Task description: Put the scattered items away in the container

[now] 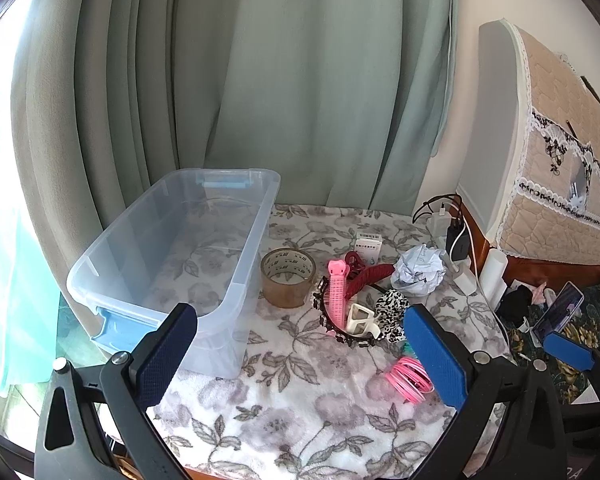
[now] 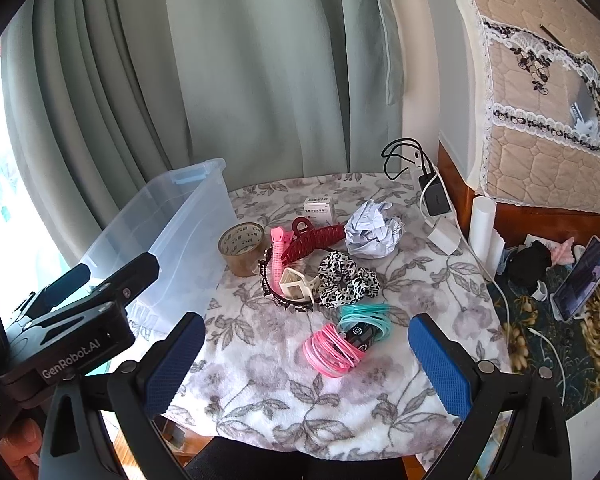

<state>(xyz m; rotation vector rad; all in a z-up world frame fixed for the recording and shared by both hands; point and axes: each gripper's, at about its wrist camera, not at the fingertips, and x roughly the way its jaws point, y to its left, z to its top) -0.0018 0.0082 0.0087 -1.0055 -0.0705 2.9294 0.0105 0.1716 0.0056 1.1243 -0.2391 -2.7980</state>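
An empty clear plastic bin with blue latches stands at the left of a floral cloth. Beside it lie a brown tape roll, a pink hair clip, a dark red claw clip, a cream clip, a leopard scrunchie, crumpled paper, a small white box, and pink coils with teal coils. My left gripper hovers open near the bin's front corner. My right gripper is open above the pink coils.
Chargers and cables sit at the cloth's back right, with white cylinders beside them. A quilted covered appliance stands right, green curtains behind. A propped phone rests on the lower right surface.
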